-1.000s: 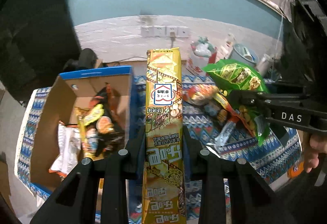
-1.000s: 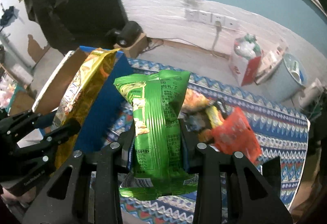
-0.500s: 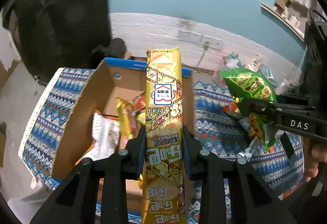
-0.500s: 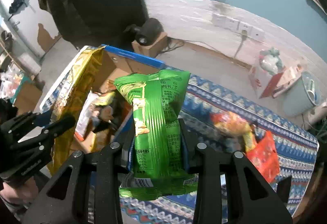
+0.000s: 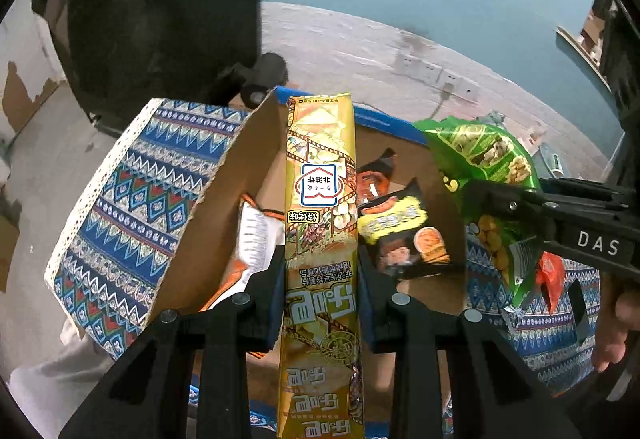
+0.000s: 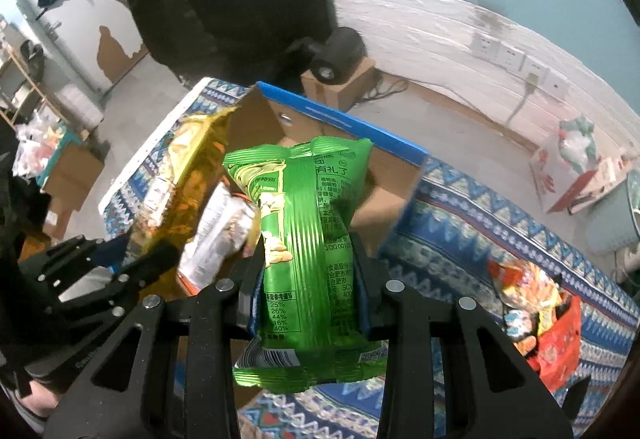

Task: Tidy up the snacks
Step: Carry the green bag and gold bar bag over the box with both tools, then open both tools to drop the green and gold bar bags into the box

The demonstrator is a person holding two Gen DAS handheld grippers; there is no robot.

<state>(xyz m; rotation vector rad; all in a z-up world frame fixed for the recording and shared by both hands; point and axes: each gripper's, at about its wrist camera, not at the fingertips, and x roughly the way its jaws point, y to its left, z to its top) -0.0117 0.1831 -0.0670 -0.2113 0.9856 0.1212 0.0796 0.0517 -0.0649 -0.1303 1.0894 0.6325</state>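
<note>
both tongs are loaded: left tongs (image 5: 320, 275) are clamped on a long yellow pack (image 5: 320, 199), which stands up between the jaws and runs out past them, and right tongs (image 6: 310, 271) are clamped on a green bag (image 6: 306, 235), pinched across its middle with the sealed bottom edge hanging below the jaws. from the left wrist view the yellow pack's far end sits over the open box (image 5: 224, 207), and the right tongs (image 5: 472, 195) come in from the right with the green bag (image 5: 484, 159) at the box's near right corner. inside the box lie a black snack bag (image 5: 404, 235), a white packet (image 5: 256, 235) and a dark orange one further back. the box stands on a patterned cloth (image 6: 460, 235) over the surface, and a small heap of loose snacks (image 6: 536, 311) is left on that cloth, well apart from the box on the right. the step in hand looks like carrying two snacks to the box together. the next move would call for lowering each one past the box wall and over a free spot, then opening the jaws, one after the other so the tongs do not knock together in the narrow opening; the long pack probably needs tipping flat to fit.
</note>
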